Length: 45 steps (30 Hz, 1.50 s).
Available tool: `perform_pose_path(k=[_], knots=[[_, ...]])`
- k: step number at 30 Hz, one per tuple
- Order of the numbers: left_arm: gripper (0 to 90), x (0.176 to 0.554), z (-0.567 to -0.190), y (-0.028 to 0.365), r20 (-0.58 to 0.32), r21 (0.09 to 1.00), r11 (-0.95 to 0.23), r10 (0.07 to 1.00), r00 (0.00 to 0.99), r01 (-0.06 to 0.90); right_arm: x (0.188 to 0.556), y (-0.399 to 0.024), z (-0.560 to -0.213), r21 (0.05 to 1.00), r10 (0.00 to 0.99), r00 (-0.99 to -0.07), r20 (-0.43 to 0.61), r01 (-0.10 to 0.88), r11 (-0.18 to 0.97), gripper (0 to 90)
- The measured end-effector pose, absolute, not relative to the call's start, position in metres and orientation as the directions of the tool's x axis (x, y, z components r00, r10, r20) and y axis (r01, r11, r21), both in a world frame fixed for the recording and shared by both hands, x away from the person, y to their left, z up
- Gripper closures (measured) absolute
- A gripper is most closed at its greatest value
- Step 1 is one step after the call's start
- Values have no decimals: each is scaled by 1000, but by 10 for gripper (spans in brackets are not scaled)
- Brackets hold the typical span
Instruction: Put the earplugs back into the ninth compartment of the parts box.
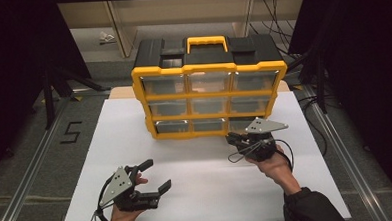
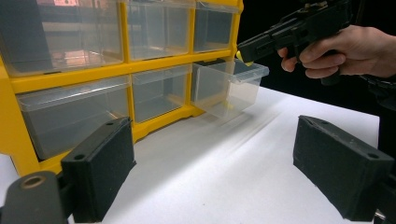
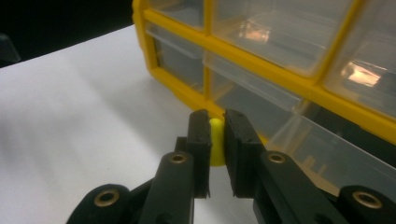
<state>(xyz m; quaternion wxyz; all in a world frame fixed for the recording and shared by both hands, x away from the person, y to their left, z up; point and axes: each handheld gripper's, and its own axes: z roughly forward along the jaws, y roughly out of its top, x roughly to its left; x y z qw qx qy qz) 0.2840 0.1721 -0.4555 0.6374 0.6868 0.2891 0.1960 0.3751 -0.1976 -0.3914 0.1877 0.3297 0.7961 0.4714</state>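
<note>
While viewed from above: white bench (image 1: 207, 190) top, bare across the front half, edged left and right by metal rails (image 1: 29, 173) on grey floor; dark surroundings on both sides, shelving and cables behind.

Left front: left gripper (image 1: 154, 175) held in a hand (image 1: 121, 219) low over the bench, jaws spread wide, released, nothing between them. Seen from the left gripper view as two black pads (image 2: 100, 170) far apart with bare white surface between.

Centre, toward the far edge: yellow and black organizer (image 1: 209, 87) standing upright, carry handle (image 1: 207, 41) on top, three rows of three clear drawers facing the person. Lower right drawer (image 2: 229, 86) pulled partly out, visible in the left gripper view; remaining drawers seated flush.

Right: right gripper (image 1: 231, 138) held in the right hand (image 1: 268, 160), just in front of the organizer's lower right corner, at the open drawer. Jaws clenched on a small yellow piece (image 3: 215, 142), tips just above the drawer rim.

Open bench between the two grippers; narrow white margin either side of the organizer; front edge near the forearms.
</note>
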Motion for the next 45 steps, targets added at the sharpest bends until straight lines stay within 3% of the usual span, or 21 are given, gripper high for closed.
perform_pose_path(k=[27, 45], knots=[[120, 284, -456, 172, -98, 989, -23, 649, 755, 148, 398, -222, -404, 879, 812, -579, 71, 422, 223, 795], [120, 284, -456, 172, -101, 989, -19, 649, 754, 150, 397, -222, -400, 884, 803, -586, 107, 425, 192, 552]])
